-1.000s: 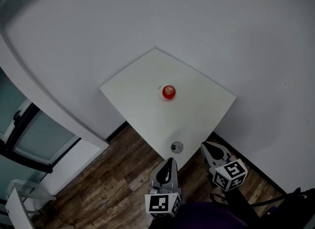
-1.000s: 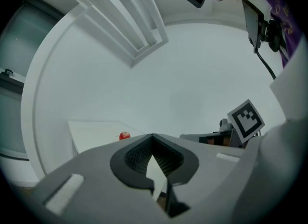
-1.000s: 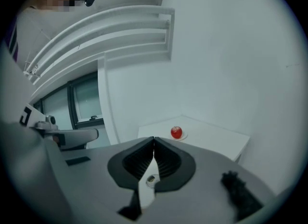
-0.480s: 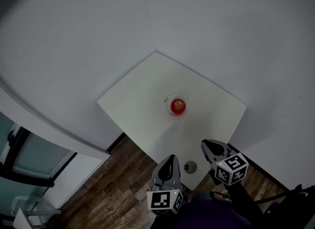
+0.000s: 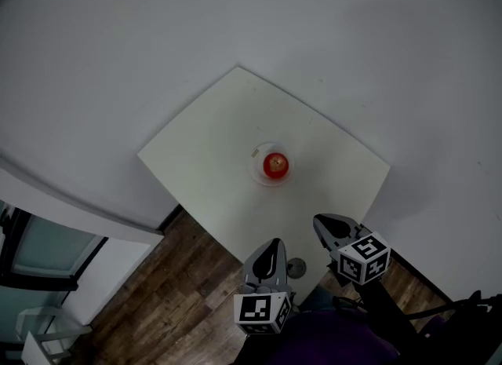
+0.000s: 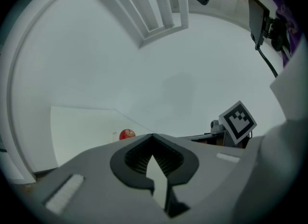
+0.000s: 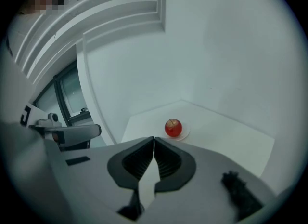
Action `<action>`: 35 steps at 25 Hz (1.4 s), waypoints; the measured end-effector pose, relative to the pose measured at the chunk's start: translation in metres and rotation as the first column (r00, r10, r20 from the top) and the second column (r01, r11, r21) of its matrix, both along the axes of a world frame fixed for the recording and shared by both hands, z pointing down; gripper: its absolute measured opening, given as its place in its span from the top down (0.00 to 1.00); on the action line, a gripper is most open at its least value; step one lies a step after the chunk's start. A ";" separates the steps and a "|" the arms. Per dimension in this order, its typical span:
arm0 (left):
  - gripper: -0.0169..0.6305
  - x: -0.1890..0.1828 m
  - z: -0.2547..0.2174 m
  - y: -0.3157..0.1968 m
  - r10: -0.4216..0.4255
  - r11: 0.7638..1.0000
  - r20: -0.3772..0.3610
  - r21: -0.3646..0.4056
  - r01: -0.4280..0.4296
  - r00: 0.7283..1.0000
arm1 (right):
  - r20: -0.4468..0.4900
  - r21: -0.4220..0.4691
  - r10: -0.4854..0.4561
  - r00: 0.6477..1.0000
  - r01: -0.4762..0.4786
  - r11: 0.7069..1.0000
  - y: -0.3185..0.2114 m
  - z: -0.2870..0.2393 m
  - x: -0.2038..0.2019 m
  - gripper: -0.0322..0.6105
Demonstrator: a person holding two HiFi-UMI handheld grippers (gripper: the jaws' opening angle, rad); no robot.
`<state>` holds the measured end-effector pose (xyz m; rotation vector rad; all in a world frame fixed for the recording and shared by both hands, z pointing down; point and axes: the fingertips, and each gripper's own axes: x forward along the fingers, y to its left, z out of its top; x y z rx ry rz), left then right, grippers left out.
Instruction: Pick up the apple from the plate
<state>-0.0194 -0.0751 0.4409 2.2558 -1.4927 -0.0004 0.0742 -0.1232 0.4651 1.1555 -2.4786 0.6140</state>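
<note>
- Apple (image 5: 275,165): red, on the plate (image 5: 258,173) at the table's (image 5: 204,140) middle.
- Left gripper (image 5: 274,246): at the table's near edge, well apart from the apple. Jaws pressed together, nothing between them.
- Right gripper (image 5: 321,223): by the table's near corner, pointing towards the apple. Jaws pressed together, empty.
- Small grey round object (image 5: 296,267): on the table near its near edge, between the grippers.

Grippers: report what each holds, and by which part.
Nothing. The left gripper and right gripper are both shut and empty; the apple sits untouched on its plate.
</note>
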 end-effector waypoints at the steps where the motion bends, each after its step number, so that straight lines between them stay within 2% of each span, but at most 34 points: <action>1: 0.96 0.003 0.001 -0.004 0.011 1.000 0.001 -0.012 -0.011 1.000 | -0.001 -0.002 -0.003 1.000 0.003 1.000 -0.006 0.000 0.000 0.93; 4: 0.96 0.002 0.001 -0.016 0.000 1.000 0.006 -0.024 0.000 1.000 | 0.000 0.003 -0.027 1.000 0.027 1.000 -0.024 0.000 -0.005 0.93; 11: 0.96 0.005 0.008 -0.041 -0.060 0.998 -0.029 -0.026 0.059 0.998 | 0.083 0.013 -0.102 0.991 0.101 0.995 -0.072 0.015 -0.018 0.93; 15: 0.96 0.006 0.015 -0.042 -0.042 0.997 -0.045 -0.063 0.040 0.998 | 0.144 -0.004 -0.122 0.982 0.124 0.992 -0.086 0.026 -0.031 0.90; 18: 0.96 0.012 0.009 -0.043 -0.020 0.999 -0.036 -0.048 0.018 0.999 | 0.110 0.003 -0.140 0.984 0.140 0.990 -0.099 0.026 -0.036 0.80; 22: 0.96 0.015 0.003 -0.044 0.026 0.998 -0.096 -0.060 -0.032 0.995 | 0.073 0.017 -0.147 0.986 0.147 0.989 -0.115 0.028 -0.045 0.72; 27: 0.96 0.006 -0.003 -0.041 -0.002 0.998 -0.097 -0.059 -0.004 0.995 | 0.005 0.038 -0.159 0.987 0.159 0.987 -0.128 0.034 -0.055 0.64; 35: 0.96 -0.009 -0.003 -0.034 -0.048 0.994 -0.120 -0.107 0.035 0.992 | -0.108 0.039 -0.196 0.975 0.201 0.979 -0.138 0.045 -0.061 0.59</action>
